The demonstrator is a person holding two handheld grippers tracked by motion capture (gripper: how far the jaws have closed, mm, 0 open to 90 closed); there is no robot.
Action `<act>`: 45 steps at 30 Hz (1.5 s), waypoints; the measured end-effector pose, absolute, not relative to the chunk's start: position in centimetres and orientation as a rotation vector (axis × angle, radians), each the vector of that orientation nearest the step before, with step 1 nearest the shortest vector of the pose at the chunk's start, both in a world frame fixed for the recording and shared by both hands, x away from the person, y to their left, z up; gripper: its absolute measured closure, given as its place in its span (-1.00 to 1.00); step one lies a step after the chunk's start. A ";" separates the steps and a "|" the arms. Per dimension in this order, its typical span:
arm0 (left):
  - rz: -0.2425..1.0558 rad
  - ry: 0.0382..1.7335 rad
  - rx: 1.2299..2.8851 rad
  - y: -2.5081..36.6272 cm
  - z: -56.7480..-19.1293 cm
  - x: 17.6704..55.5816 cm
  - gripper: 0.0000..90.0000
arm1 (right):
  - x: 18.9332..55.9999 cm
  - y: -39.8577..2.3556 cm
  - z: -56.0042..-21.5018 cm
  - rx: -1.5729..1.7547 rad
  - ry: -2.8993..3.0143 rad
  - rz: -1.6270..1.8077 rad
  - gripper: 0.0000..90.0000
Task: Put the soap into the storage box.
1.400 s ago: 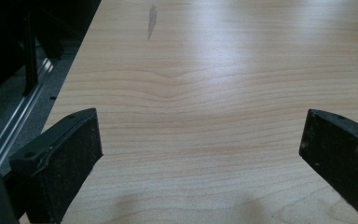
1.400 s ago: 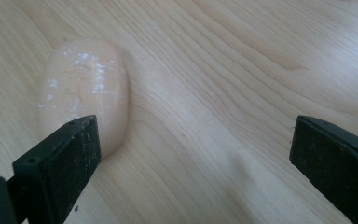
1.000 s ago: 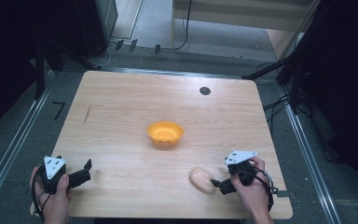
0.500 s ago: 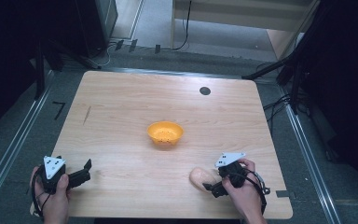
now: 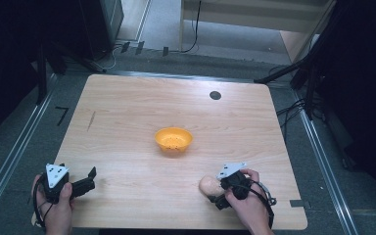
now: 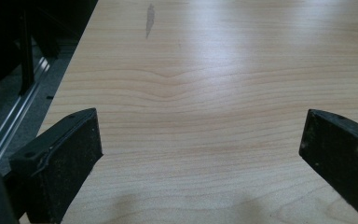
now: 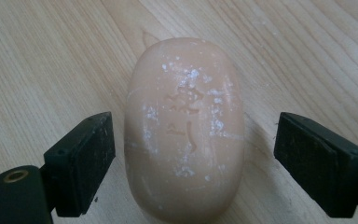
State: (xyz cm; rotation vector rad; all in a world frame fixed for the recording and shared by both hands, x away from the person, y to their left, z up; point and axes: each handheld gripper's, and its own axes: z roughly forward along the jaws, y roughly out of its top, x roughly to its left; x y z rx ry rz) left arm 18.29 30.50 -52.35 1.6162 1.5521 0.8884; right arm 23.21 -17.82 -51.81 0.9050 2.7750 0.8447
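Observation:
A peach oval soap bar [image 5: 207,184] lies flat on the wooden table [image 5: 127,112] near the front right. My right gripper [image 5: 218,192] is open, its two jaws on either side of the soap without touching it. In the right gripper view the soap [image 7: 184,130] sits between the spread jaws of that gripper [image 7: 191,142], a stamped mark on its top. An orange bowl [image 5: 174,139] stands at the table's middle. My left gripper [image 5: 87,179] rests open at the front left; in its own view the left gripper [image 6: 200,144] has only bare wood between its jaws.
A small black round cap [image 5: 215,95] sits in the tabletop at the back right. A dark streak [image 5: 91,121] marks the wood at the left. Metal rails [image 5: 14,152] run along the floor on both sides, and cables [image 5: 293,110] lie to the right.
My right gripper has moved left and toward the front edge, up to the soap, so its jaws now straddle the bar. The left gripper has stayed put.

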 end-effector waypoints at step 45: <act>0.861 1.555 1.611 30.8 -52.3 18.3 -1.00 | 23.5 -17.5 -52.3 0.851 2.762 0.820 -0.25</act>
